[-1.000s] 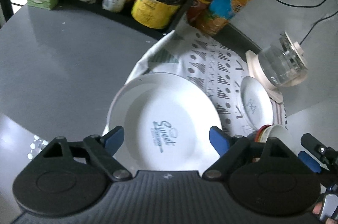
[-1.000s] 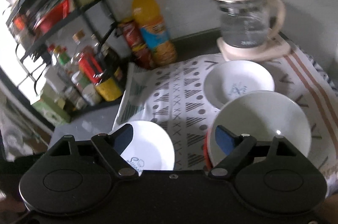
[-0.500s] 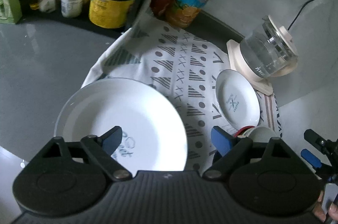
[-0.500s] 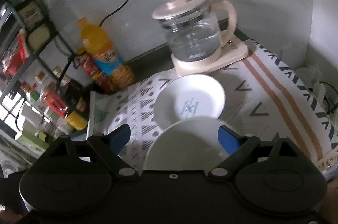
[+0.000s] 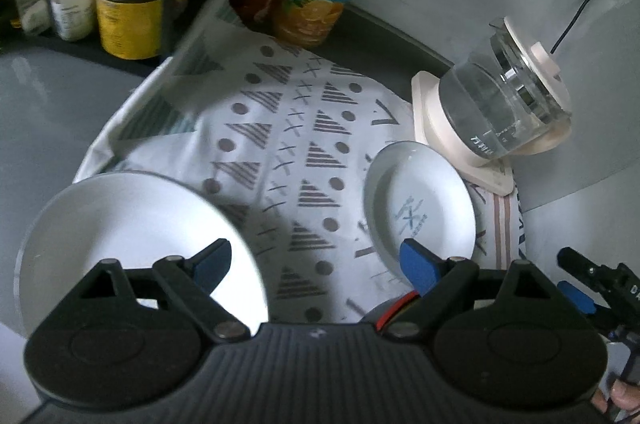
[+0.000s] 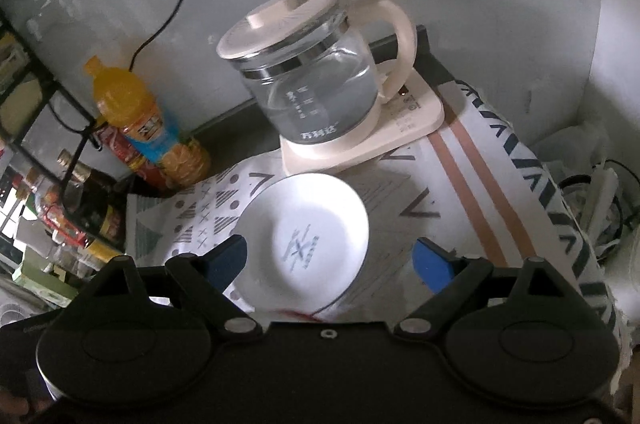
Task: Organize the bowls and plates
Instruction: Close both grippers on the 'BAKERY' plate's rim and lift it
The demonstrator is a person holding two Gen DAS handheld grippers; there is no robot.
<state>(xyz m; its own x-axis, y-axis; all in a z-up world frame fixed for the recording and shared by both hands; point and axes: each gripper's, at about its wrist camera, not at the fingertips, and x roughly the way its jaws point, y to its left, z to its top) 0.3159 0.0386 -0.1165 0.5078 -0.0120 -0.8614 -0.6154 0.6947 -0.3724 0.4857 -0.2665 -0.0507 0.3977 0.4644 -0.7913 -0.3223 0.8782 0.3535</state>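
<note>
Plates remain unstacked on the patterned cloth: large plate left, small plate by the kettle, red-rimmed bowl nearest; left gripper and right gripper fingers wide, empty.

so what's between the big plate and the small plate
Only patterned cloth: in the left wrist view, the big plate and small plate lie apart with nothing standing between them.
</note>
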